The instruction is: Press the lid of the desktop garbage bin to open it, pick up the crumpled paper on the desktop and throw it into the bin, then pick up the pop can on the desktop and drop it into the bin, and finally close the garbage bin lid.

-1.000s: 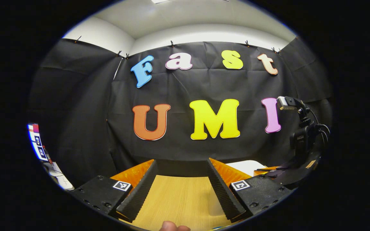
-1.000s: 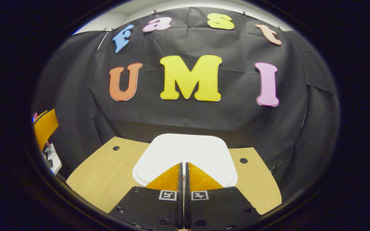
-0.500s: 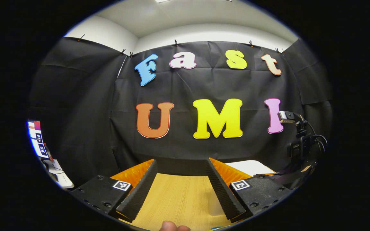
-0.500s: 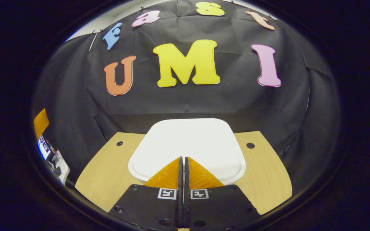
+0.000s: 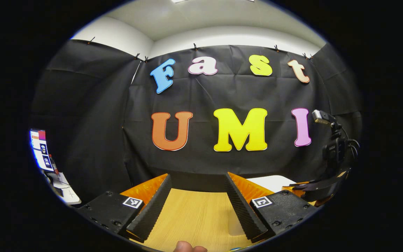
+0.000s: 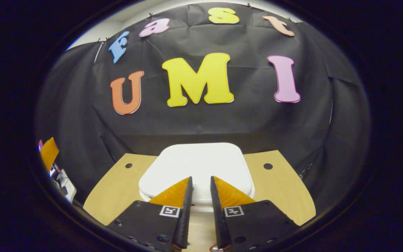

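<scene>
The white bin lid [image 6: 196, 164] lies flat and closed on the wooden table, straight ahead in the right gripper view. My right gripper [image 6: 200, 180] hovers over the lid's near edge, its fingers a narrow gap apart with nothing between them. In the left gripper view my left gripper [image 5: 196, 179] stands wide open over bare tabletop [image 5: 194, 217], empty. A corner of the bin lid [image 5: 271, 182] shows to its right, with the right gripper [image 5: 304, 187] beside it. A small red and silver edge [image 6: 217, 248] peeks out at the bottom of the right gripper view; I cannot tell what it is.
The table [image 6: 117, 189] has a small dark hole [image 6: 128, 165] left of the bin and another hole [image 6: 267, 166] right of it. The black cloth wall stands close behind the bin. A fingertip [image 5: 187, 247] shows at the bottom of the left gripper view.
The right gripper's fingers have parted from fully shut to a narrow gap, and it has drawn back a little from the lid. The left gripper has barely shifted.
</scene>
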A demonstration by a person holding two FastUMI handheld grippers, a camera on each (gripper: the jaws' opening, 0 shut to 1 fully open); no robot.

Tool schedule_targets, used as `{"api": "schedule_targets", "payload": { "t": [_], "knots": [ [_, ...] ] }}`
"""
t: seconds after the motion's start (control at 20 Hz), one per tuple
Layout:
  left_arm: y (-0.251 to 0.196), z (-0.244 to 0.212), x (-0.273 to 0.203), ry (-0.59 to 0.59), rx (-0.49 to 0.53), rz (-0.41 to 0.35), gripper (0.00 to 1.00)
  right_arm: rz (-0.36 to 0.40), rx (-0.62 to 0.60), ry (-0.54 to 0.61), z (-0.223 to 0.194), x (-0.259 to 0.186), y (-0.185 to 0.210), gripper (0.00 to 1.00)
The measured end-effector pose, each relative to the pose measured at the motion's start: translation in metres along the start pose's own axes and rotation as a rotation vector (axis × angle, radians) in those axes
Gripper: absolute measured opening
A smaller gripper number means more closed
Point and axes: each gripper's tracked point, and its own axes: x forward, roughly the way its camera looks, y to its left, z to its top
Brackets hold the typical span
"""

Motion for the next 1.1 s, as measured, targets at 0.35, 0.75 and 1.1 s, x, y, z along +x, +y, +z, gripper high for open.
{"api": "schedule_targets", "payload": {
  "t": [0.35, 0.75, 1.1],
  "knots": [
    [-0.002, -0.001, 0.002, 0.004, -0.007, -0.006, 0.97, -0.004, -0.061, -0.168, 0.053, -0.021, 0.006, 0.88],
    [-0.021, -0.018, -0.001, 0.045, -0.018, -0.042, 0.97, -0.005, -0.079, -0.295, 0.078, -0.053, -0.004, 0.94],
    [-0.047, -0.038, -0.013, 0.103, 0.011, -0.098, 0.97, -0.041, -0.062, -0.232, 0.042, -0.064, -0.042, 0.94]
  ]
}}
